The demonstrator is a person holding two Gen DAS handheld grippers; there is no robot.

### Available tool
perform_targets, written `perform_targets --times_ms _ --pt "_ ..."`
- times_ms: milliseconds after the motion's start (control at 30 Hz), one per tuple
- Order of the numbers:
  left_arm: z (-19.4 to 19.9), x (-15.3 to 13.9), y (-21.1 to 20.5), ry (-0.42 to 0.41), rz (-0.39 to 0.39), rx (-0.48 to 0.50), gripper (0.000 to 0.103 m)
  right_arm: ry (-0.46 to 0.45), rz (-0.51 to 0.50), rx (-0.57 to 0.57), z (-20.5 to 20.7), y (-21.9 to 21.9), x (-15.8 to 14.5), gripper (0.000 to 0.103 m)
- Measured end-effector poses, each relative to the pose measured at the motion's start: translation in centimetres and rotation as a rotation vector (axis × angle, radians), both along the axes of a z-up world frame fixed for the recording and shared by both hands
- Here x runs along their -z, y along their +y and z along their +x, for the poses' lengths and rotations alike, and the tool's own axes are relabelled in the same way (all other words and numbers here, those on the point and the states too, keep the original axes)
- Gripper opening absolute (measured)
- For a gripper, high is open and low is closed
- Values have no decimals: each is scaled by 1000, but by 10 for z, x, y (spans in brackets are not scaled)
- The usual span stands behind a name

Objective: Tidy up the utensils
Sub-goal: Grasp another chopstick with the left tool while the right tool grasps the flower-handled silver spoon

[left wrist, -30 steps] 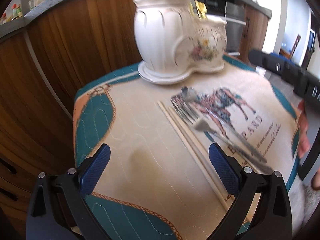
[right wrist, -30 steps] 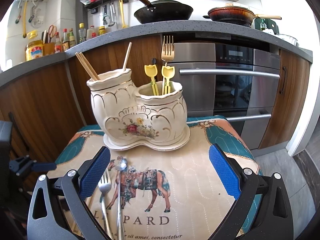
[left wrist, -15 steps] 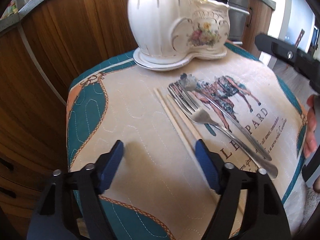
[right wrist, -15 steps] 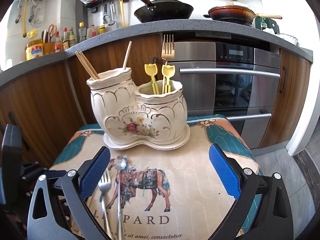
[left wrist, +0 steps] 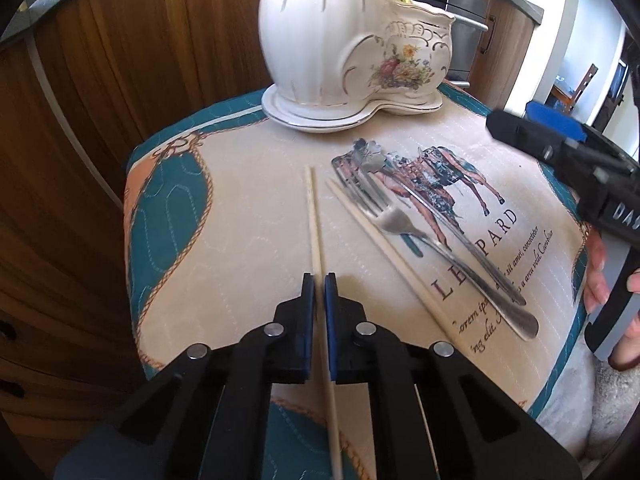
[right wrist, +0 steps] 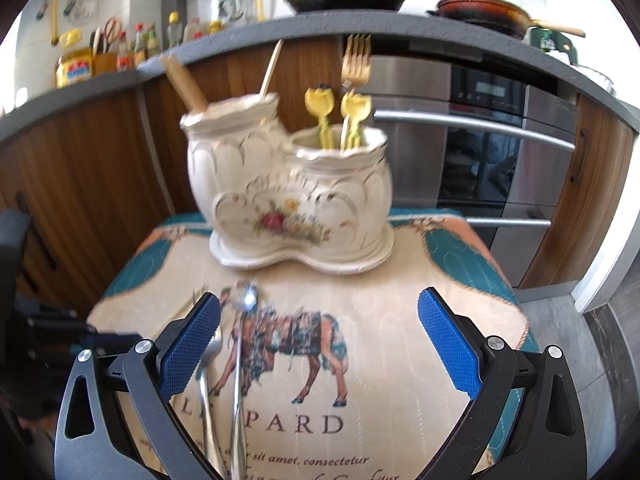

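Pale chopstick (left wrist: pixel 314 220) pinched in L gripper (left wrist: pixel 319 286); R gripper (right wrist: pixel 320 344) wide apart, nothing held.

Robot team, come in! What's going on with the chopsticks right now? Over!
Left hand-held gripper shut on one chopstick. Right hand-held gripper open, empty. Second chopstick, fork on mat. Path to holder clear.

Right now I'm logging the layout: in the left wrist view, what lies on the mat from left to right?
Held chopstick → second chopstick → fork → flower-ended utensil → right gripper.
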State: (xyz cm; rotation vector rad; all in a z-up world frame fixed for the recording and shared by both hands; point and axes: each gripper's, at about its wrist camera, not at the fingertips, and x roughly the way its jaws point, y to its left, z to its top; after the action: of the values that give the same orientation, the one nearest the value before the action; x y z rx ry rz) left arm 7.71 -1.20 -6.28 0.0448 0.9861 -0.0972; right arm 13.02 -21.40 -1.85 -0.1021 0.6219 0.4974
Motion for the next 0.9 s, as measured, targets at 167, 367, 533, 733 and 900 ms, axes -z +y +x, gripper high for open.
perform_targets --times_ms 167,367,533,733,900 --pt "3 0 5 1 -17 -9 8 56 -70 -69 -1 17 14 89" --pt "5 1 4 -23 16 0 32 132 -142 -147 -1 37 31 60" --pt "5 3 5 -37 22 22 32 153 -202 -186 -2 53 40 39" --pt "3 3 7 -46 15 48 32 170 -208 -200 1 64 42 22" --pt "3 4 9 -53 28 63 27 209 -154 -210 5 65 43 9"
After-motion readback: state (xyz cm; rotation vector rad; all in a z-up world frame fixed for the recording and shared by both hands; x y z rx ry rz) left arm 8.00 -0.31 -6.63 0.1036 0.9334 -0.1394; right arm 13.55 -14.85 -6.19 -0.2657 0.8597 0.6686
